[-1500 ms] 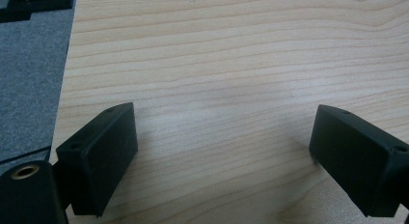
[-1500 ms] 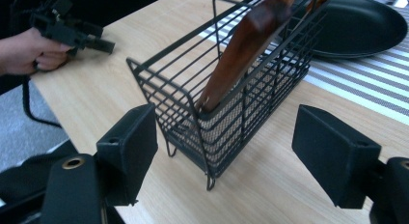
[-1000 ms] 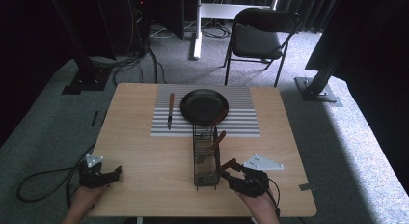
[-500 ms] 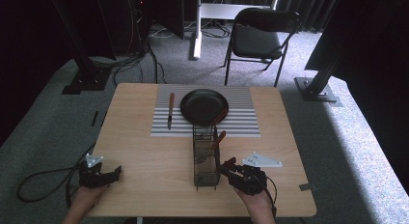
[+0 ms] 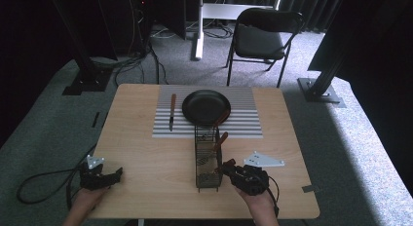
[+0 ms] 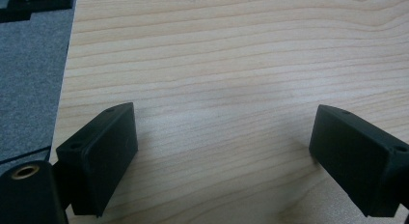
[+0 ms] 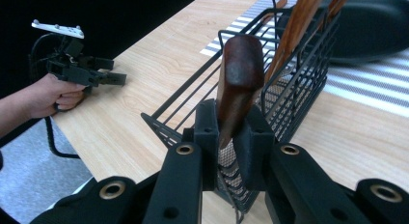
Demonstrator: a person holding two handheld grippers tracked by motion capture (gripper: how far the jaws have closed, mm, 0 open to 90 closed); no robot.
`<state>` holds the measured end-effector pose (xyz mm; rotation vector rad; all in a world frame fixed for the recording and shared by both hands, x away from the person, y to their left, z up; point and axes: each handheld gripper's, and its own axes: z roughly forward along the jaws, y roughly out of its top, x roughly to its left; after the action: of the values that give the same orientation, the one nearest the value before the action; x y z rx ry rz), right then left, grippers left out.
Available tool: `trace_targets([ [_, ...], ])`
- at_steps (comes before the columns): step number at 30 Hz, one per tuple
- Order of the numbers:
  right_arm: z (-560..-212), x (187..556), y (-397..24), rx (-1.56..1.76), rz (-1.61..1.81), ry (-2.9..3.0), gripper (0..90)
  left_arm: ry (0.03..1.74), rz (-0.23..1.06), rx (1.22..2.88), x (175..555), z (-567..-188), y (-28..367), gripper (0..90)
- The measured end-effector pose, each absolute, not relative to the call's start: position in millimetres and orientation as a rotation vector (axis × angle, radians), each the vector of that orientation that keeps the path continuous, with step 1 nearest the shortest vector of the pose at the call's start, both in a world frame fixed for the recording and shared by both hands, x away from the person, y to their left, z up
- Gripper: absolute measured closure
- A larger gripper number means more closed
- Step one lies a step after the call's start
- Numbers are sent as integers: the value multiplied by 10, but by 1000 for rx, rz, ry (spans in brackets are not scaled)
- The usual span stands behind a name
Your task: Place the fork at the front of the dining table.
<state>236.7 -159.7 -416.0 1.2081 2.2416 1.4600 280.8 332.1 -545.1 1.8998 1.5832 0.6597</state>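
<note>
A black wire utensil basket (image 5: 206, 160) stands on the wooden table (image 5: 146, 153), with wooden-handled utensils (image 5: 220, 138) sticking out of it. At its near right side my right gripper (image 5: 228, 166) has just been closing. In the right gripper view its pads clamp a dark wooden handle (image 7: 239, 79) that rises from the basket (image 7: 294, 74), with the right gripper (image 7: 230, 125) shut on it. Near the table's front left corner my left gripper (image 5: 117, 173) rests open over bare wood, and nothing lies between the jaws of the left gripper (image 6: 222, 147).
Behind the basket a black pan (image 5: 205, 106) sits on a striped mat (image 5: 243, 124), and a knife (image 5: 172, 111) lies on the mat's left part. A folding chair (image 5: 260, 41) stands beyond the table. Cables trail off the left edge.
My right gripper edged left up to the basket and its jaws closed on the wooden handle. The left gripper stayed where it was.
</note>
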Motion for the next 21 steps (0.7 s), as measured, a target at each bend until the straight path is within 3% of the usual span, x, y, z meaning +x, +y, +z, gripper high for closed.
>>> trace_targets([
  [21,-3622,2256,-1744,1068,1513,2149,809,1582,661,1900,2808,-5452,3321,95],
])
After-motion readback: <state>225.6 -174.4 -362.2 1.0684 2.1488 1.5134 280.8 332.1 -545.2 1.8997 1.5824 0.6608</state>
